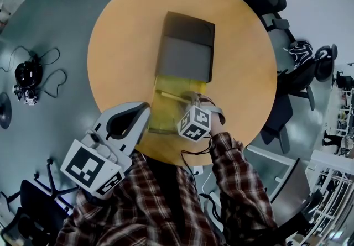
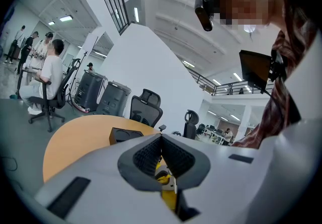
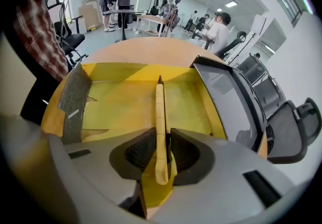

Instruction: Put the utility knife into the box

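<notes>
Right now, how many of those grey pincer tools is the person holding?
2. The left gripper is at the near edge of the table beside the yellow box, jaws together and empty; the right gripper is over that box, jaws clamped on its yellow flap.

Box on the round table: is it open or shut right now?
Open. The right gripper is clamped on the yellow flap of the box, and the box's bare yellow inside shows.

Yellow box (image 3: 126, 102), orange table (image 1: 127, 29), seemingly grey lid (image 1: 185, 59)
</notes>
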